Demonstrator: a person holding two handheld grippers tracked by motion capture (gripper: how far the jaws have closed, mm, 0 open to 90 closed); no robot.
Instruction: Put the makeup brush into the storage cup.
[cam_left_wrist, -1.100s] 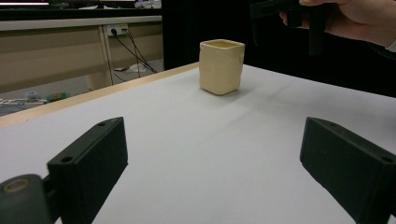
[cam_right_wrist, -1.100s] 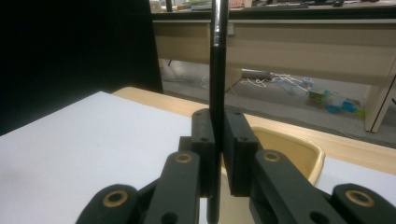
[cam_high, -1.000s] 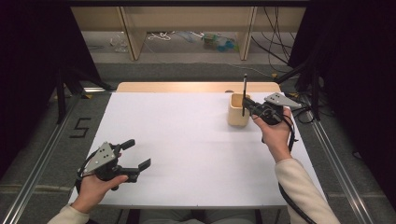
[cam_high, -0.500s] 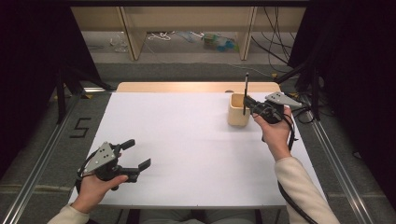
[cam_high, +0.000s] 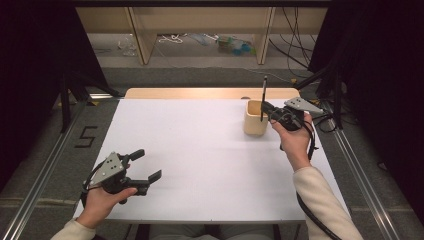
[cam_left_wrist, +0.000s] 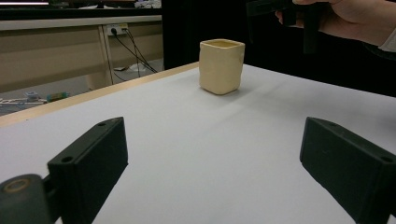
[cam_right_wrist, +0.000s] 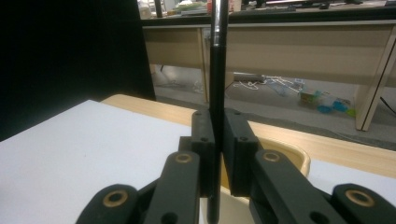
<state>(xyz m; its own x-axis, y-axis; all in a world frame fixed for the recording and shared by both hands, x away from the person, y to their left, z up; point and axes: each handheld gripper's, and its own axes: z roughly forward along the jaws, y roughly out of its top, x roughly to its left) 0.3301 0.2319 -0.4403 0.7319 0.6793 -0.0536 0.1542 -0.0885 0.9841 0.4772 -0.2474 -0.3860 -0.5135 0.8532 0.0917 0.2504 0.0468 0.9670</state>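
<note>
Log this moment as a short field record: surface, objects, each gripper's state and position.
surface: white table
container: cream cup, upright, far right
held item: black pen, upright over the cup
right gripper: shut on the pen, above the cup
left gripper: open, near left corner, holding nothing

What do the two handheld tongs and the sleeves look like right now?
Both tongs, left and right, are black, each topped by a grey three-cornered plate. Their jaws are flat black blocks with small holes, on links with brass-coloured pivots. A black cable trails from each. The sleeves are cream-coloured.
</note>
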